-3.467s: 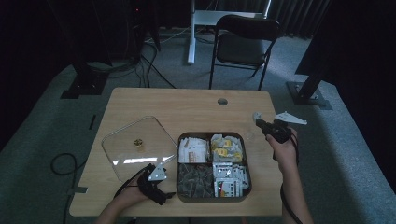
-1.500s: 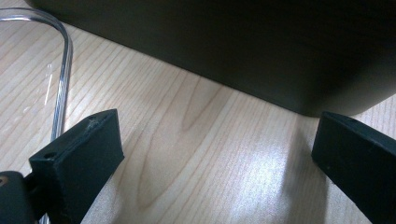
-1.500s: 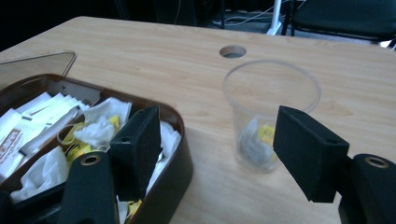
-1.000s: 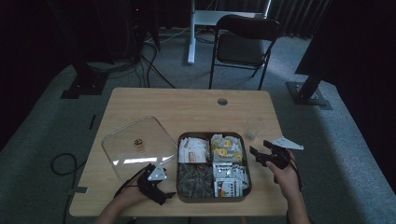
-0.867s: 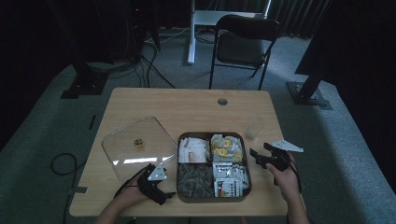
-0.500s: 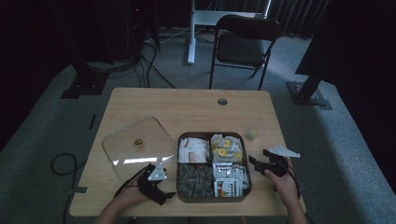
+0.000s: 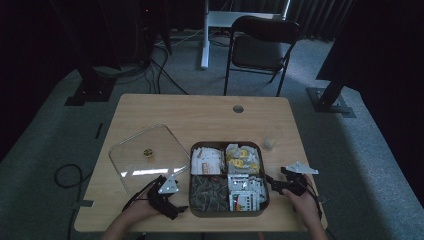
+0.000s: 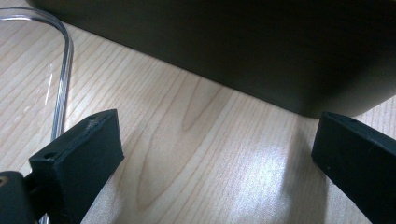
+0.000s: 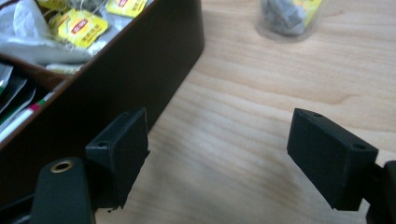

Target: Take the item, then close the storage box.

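Note:
A dark four-compartment box (image 7: 226,213) full of tea bags sits at the table's front middle. Its clear lid (image 7: 145,160) lies flat to the left. My left gripper (image 7: 176,206) rests low by the box's front left corner, jaws wide open on bare wood (image 8: 215,149), with the box wall (image 8: 233,46) just ahead. My right gripper (image 7: 272,184) hovers close to the table beside the box's right wall (image 9: 116,79). It stands open (image 9: 217,144) with nothing between the pads. A small clear cup (image 9: 289,16) holding a tea bag stands beyond it.
The cup (image 7: 269,144) sits just right of the box's far corner. The lid's edge (image 8: 63,70) runs beside my left jaw. Yellow tea bags (image 9: 79,28) fill the box's far right compartment. A cable hole (image 7: 238,108) marks the far table edge; a chair (image 7: 262,50) stands behind.
My right gripper has come down and back towards the person, ending low beside the box's right wall. The left gripper has stayed where it was.

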